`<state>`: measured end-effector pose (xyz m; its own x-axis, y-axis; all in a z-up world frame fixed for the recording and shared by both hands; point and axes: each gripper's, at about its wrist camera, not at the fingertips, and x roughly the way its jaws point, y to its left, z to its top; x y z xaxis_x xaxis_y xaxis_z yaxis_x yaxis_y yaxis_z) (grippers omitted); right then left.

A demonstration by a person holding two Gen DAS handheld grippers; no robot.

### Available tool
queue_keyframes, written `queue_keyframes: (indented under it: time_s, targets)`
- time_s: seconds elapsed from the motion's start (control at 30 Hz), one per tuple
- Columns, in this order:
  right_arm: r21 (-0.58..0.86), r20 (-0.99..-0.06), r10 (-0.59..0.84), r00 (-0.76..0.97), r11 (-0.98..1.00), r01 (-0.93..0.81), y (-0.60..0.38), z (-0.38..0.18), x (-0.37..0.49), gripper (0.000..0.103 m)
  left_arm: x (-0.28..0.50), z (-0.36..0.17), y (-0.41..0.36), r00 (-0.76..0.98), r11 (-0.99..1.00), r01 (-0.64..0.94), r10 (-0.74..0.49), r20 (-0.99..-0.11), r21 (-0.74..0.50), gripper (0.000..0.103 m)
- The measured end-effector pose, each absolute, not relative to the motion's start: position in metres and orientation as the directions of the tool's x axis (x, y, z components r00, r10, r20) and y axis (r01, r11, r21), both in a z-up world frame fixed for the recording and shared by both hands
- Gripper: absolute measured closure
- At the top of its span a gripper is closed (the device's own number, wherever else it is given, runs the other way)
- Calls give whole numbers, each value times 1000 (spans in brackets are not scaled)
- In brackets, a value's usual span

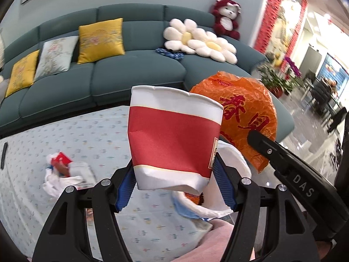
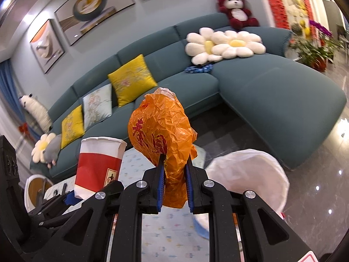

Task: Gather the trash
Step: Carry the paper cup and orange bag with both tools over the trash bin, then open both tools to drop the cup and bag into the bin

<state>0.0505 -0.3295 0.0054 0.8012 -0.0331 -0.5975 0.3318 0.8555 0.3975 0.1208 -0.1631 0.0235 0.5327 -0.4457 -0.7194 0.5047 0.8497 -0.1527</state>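
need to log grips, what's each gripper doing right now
left gripper: closed on the red and white paper cup
right gripper: closed on the crumpled orange bag

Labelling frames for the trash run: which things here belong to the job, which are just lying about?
Job:
- paper cup, held in the left tool
- orange plastic bag, held in the right tool
- white-lined bin
- crumpled wrappers on the table

Lying about:
- teal sofa
- yellow cushions
- daisy pillows
- red plush bear
- potted plants
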Motion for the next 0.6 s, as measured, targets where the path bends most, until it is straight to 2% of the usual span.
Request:
queue_keyframes:
  time_s: [0.6]
  targets:
    - [413, -663, -91, 743, 784, 464, -397, -48, 26, 85, 116, -14, -234, 434, 810, 565, -452, -779, -156, 39]
